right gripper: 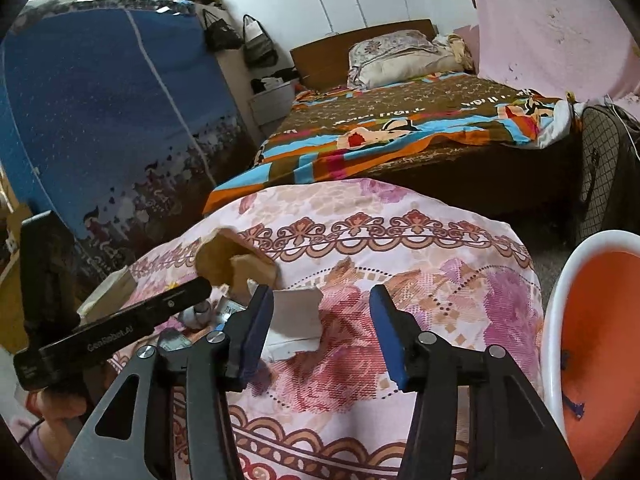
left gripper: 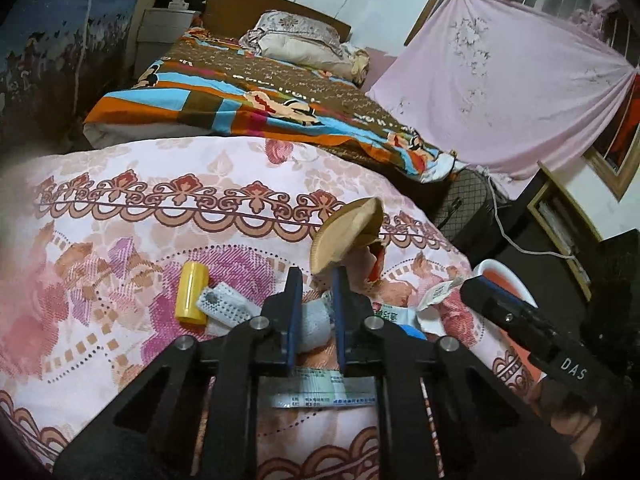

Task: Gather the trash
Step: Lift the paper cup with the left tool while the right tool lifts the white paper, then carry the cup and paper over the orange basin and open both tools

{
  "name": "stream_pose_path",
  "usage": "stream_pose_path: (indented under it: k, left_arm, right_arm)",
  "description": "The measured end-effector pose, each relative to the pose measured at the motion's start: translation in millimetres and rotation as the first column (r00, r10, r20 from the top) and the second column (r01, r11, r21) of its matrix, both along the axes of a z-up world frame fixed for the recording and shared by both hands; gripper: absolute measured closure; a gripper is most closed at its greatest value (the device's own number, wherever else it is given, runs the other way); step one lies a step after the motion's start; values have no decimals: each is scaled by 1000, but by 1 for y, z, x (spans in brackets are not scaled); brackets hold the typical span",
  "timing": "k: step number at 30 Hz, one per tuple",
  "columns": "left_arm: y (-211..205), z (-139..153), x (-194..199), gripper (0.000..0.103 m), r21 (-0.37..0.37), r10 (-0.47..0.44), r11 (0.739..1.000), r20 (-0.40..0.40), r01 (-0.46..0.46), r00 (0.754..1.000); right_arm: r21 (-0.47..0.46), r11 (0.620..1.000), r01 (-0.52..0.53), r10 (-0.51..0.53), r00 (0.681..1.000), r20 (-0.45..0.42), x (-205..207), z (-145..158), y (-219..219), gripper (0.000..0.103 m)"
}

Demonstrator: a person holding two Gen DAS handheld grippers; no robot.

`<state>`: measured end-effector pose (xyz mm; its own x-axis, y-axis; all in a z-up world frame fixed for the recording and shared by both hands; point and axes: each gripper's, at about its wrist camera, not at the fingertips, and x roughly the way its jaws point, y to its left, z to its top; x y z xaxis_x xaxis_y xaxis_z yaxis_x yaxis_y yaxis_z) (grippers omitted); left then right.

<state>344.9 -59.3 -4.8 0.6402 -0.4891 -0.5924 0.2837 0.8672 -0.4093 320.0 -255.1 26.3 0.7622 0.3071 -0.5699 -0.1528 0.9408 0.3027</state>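
Left gripper [left gripper: 316, 280] body covers most of the printed paper slip [left gripper: 320, 394]; text too small to read. Orange bin [right gripper: 592, 320] cut off by right edge in right wrist view, mostly hidden behind the right gripper [left gripper: 496, 300] in left view. Small litter [right gripper: 200, 314] behind the left gripper's finger: can't tell what it is.

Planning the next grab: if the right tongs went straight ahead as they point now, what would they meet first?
Probably the torn white paper scrap on the floral quilt, just inside the left finger; depth is unclear.
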Motion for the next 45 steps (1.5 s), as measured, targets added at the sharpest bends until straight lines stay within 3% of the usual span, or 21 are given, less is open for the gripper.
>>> stream_pose_path:
  k: [6, 12, 14, 16, 17, 24, 28, 33, 36, 39, 45]
  left_arm:
    - [4, -1, 0, 103, -27, 5, 1000, 2, -5, 1000]
    - [10, -1, -3, 101, -46, 35, 998, 11, -34, 999]
    - [11, 0, -4, 100, -43, 35, 998, 14, -35, 999]
    - [8, 2, -4, 99, -30, 30, 999, 23, -29, 999]
    - [6, 3, -5, 99, -25, 25, 999, 27, -25, 999]
    - [-12, 11, -5, 81, 92, 9, 996, 58, -15, 998]
    - [-19, 14, 0, 81, 136, 10, 990, 68, -19, 998]
    - [-24, 19, 11, 84, 146, 14, 989, 68, -24, 998]
    - [-26, 17, 12, 103, 145, -2, 989, 49, -6, 999]
    - [-28, 20, 6, 103, 156, 1, 988, 63, -10, 998]
    - [-27, 43, -28, 103, 123, 15, 992, 185, -38, 983]
  right_arm:
    - [-26, 999, -33, 33, 999, -8, 2, -1, 11, 37]
    - [-104, 993, -55, 48, 996, -72, 15, -8, 28, 34]
    - [-116, 991, -59, 50, 996, -74, 15, -9, 31, 37]
    - [-132, 988, -77, 66, 995, -80, 15, -10, 35, 64]
    - [-135, 987, -84, 73, 994, -87, 15, -12, 36, 70]
    - [-88, 995, -51, 49, 998, -25, 1, -3, 22, 71]
    - [-56, 998, -15, 17, 1000, 26, -11, 6, 8, 71]
    - [-6, 1000, 10, -10, 998, 57, -18, 10, -5, 71]
    - [11, 1000, 18, -19, 998, 64, -19, 10, -7, 71]
    - [12, 1000, 27, -28, 996, 83, -23, 13, -8, 71]
    - [20, 999, 48, -51, 980, 192, -41, 24, -11, 71]
